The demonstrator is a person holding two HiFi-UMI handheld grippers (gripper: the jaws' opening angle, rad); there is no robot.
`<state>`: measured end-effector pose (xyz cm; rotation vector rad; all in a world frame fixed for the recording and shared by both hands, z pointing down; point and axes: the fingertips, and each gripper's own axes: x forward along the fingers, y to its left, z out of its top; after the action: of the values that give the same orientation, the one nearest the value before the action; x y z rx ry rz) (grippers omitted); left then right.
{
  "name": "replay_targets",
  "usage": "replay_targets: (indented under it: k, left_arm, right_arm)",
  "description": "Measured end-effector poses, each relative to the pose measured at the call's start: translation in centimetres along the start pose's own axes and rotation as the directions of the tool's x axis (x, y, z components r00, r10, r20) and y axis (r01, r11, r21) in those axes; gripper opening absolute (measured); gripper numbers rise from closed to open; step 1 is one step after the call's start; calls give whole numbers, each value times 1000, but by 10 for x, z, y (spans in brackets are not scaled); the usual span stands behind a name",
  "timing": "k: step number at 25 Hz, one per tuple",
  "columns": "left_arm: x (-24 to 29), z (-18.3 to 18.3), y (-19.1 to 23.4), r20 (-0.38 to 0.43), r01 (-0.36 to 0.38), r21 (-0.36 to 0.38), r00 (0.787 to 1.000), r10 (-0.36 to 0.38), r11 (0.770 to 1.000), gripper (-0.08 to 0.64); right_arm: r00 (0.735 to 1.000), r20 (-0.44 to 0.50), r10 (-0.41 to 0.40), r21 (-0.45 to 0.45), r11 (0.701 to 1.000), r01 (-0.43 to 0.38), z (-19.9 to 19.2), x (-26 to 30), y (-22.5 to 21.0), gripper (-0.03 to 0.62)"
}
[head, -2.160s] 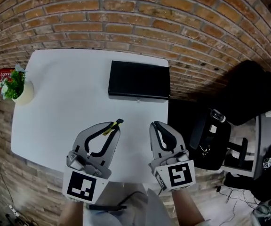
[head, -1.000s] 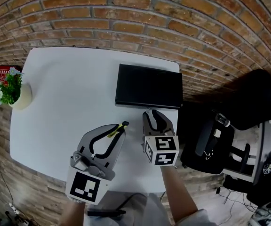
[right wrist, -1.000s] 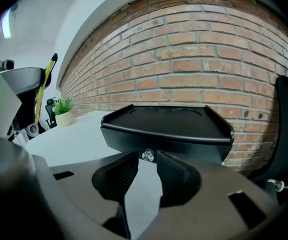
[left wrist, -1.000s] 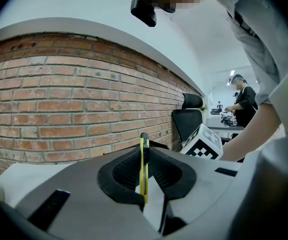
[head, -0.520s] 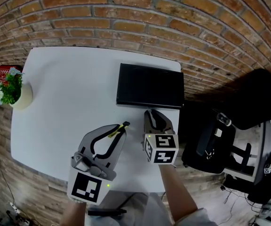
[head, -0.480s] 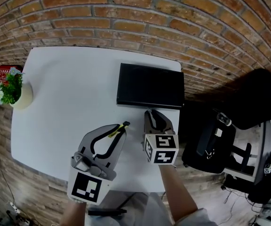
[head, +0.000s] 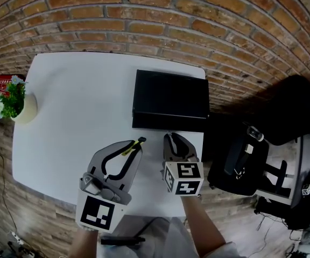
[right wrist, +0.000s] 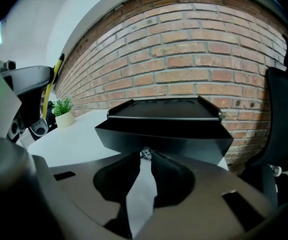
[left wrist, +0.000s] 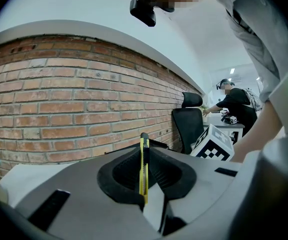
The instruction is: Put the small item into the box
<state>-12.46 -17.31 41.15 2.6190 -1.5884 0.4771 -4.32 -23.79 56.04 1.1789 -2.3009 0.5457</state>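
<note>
The black box (head: 171, 97) lies at the far right of the white table (head: 74, 106). Its lid (right wrist: 164, 111) is tilted up at the front. My right gripper (head: 171, 137) is at the middle of the box's front edge, shut on the lid's small metal latch (right wrist: 145, 154). To its left, over the table, my left gripper (head: 135, 143) is shut on a slim yellow utility knife (head: 133, 146). The knife (left wrist: 143, 170) stands on edge between the jaws and sticks out past the tips. The inside of the box is hidden.
A small potted plant (head: 16, 102) stands at the table's left edge, beside a red object (head: 3, 85). A brick wall (head: 160, 20) runs behind the table. A black office chair (head: 242, 160) is right of the table, and a person (left wrist: 232, 104) works at a desk further off.
The right gripper moved forward from the near table edge to the box's front and shut on the latch. The lid's front has now lifted. The left gripper keeps holding the knife.
</note>
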Motion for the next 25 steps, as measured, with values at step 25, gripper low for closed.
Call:
replay_targets:
  k: [25]
  left_arm:
    - [-10,12,-8,26,3,34,1000,-4,999,66]
  right_arm:
    - [1000,25,-2,26,1000,1,-18,-50,14,87]
